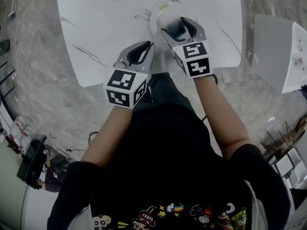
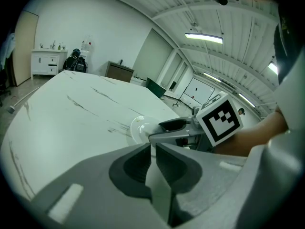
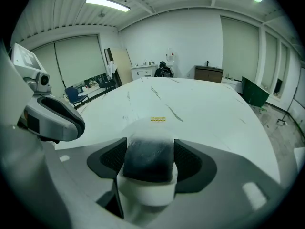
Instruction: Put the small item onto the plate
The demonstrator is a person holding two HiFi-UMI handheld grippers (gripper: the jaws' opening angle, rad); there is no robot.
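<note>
Jaws of the right gripper (image 3: 149, 146) are clamped on the small item (image 3: 147, 160); those of the left gripper (image 2: 153, 149) are pressed together, empty, just beside. On the white counter (image 1: 110, 28) the plate (image 1: 156, 16) lies directly beneath the right jaws, so release looks like a short lowering. The dark item's underside and its clearance above the plate are hidden.

We hold both bare forearms out toward 12 o'clock, the left forearm (image 1: 108, 133) and the right forearm (image 1: 218, 111) nearly parallel, with black sleeves on our upper arms. Our left claw (image 2: 153, 149) has its jaws pressed together. Our right claw (image 3: 148, 147) lies at 1 o'clock of the left one, farther forward, its jaws clamped from both sides on the dark small item (image 3: 148, 162).
</note>
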